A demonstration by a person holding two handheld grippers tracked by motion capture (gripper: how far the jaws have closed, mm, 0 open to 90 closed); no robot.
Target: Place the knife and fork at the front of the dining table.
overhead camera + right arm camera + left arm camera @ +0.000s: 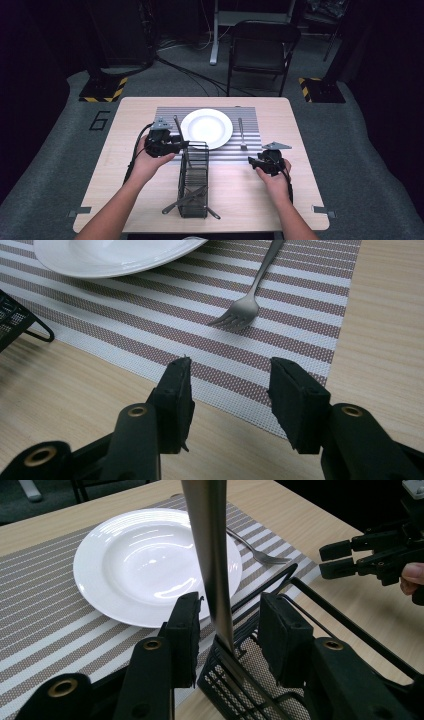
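Left gripper [225, 630] around knife [212, 555] (upright)

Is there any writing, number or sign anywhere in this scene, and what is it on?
"6": a large dark numeral on the grey floor left of the table.
Yellow-and-black hazard stripes, no words, on the two floor plates.
Nothing readable on the plate, fork or black basket.

A: What colour is the plate [206, 128]?
B: Plain glossy white, on a mat [250, 150] striped in white and brownish grey.
A: And the rest?
B: The basket [193, 186] is black wire mesh, the fork [248, 299] dull silver, the counter [130, 120] pale wood grain, both tools black.
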